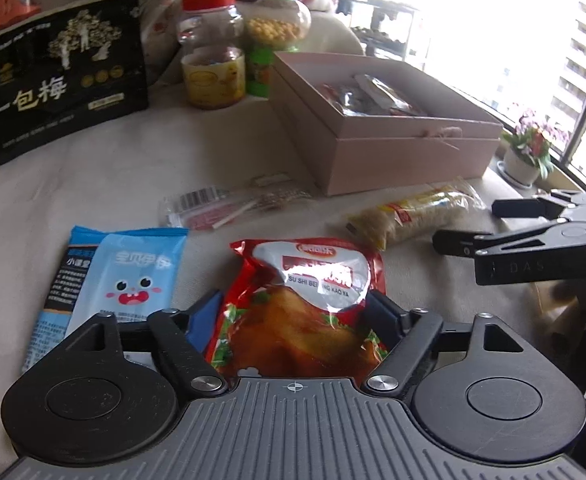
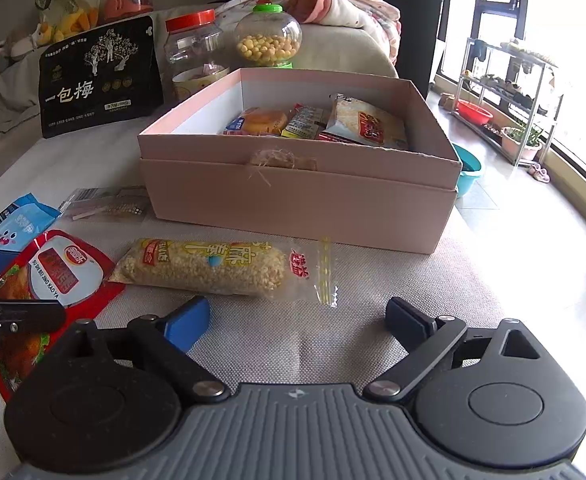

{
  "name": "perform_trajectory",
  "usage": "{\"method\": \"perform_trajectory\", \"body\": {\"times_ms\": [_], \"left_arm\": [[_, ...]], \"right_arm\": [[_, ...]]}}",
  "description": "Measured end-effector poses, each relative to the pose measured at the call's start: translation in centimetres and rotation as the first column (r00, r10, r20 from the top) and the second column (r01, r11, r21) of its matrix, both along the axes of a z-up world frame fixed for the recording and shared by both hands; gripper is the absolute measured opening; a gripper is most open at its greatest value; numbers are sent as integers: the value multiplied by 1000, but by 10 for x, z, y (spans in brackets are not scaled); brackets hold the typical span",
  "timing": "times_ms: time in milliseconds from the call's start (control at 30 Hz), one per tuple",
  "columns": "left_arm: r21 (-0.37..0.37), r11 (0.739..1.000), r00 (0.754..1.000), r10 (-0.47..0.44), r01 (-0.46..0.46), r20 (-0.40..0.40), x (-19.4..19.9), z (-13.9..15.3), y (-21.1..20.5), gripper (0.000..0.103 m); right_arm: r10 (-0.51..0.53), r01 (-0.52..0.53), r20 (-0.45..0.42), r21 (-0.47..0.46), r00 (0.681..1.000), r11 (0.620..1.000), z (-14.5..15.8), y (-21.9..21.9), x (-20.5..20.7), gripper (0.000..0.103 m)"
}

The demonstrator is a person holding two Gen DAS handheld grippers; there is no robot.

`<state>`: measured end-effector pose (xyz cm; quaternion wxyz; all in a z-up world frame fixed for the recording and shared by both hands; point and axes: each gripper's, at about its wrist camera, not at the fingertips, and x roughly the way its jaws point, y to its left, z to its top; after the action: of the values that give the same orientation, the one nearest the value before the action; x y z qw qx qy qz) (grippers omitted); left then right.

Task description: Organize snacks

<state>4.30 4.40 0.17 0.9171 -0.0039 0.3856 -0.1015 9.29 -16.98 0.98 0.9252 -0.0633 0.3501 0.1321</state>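
My left gripper (image 1: 293,312) has its fingers on both sides of a red roast-duck snack pouch (image 1: 305,300), which lies on the beige cloth; it also shows in the right wrist view (image 2: 49,280). The jaws stand wide, not pressed in. My right gripper (image 2: 297,316) is open and empty, just short of a clear bag of yellow puffed-grain bar (image 2: 213,266), also in the left wrist view (image 1: 413,212). Behind it stands an open pink box (image 2: 293,200) holding several snack packs (image 2: 333,122).
A light-blue snack pack (image 1: 121,280) lies left of the red pouch, a clear candy packet (image 1: 221,208) beyond it. A black plum bag (image 2: 99,76), a red-lid jar (image 2: 193,56) and a green-lid jar (image 2: 269,38) stand at the back. Table edge at right.
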Motion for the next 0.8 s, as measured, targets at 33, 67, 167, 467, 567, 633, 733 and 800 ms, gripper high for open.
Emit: {"method": "perform_trajectory", "body": {"times_ms": [33,67,167,467,567,633,733,800], "left_arm": [[-6,1000,1000,-3,3,2,-1,0,1,85],[-12,1000,1000,-7,7,5,-1,-1,2,85],[-40,999,1000,-19,20,16,-2,-2,7,85],[-290,957,1000,19,-20,-5,2,-3,43,59],[-336,941,999,27,-34,-24,5,-4,48,59],[-358,933,999,37,-48,-37,7,-4,50,59],[-365,927,997,67,-80,-48,7,-4,48,59],[-333,938,995,85,-95,-45,5,-2,42,59]], "right_arm": [[8,-8,-5,-2,1000,1000,0,0,0,99],[20,-20,-12,-4,1000,1000,0,0,1,100],[55,-55,-31,-7,998,998,0,0,3,103],[60,-60,-28,-2,998,998,2,1,-5,103],[135,-135,-11,32,991,990,4,8,-23,95],[203,-203,-6,41,979,978,6,17,-34,86],[284,-283,-2,36,959,958,6,35,-43,82],[319,-319,1,5,948,948,2,47,-48,80]]}}
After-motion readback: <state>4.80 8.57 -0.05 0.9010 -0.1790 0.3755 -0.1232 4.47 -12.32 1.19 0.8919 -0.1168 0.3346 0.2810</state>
